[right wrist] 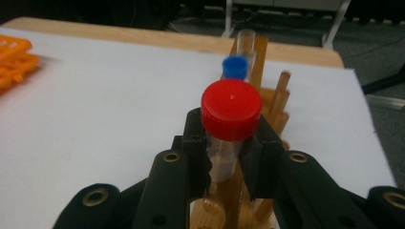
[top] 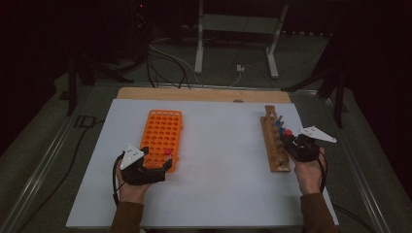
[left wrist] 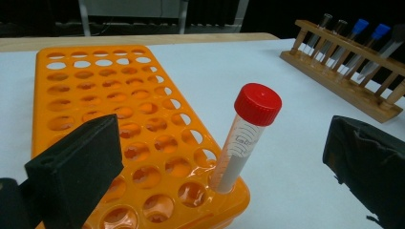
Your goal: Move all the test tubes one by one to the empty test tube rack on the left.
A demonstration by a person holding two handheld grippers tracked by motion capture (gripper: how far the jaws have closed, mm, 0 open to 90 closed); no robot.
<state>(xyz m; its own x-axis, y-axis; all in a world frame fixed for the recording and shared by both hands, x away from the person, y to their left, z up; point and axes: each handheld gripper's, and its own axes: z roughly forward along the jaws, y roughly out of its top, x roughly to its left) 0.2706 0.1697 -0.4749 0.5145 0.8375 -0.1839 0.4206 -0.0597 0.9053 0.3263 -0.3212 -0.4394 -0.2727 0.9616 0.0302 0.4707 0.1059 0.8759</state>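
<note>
Your right gripper (right wrist: pixel 224 157) is clamping the red-capped tube (right wrist: pixel 230 110) in the wooden rack (top: pixel 275 143) near the tabletop's right edge, so be lifting straight up. Left gripper (left wrist: pixel 229 157) is hanging wide open, holding nothing.

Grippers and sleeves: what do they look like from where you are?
The left gripper and the right gripper are black two-jaw tools, each topped by a grey three-cornered plate with a black cable trailing back. In the right gripper view, brass-coloured rivets mark its linkage arms; in the left gripper view, the pads look like blocky black foam. Both sleeves are brown.
</note>
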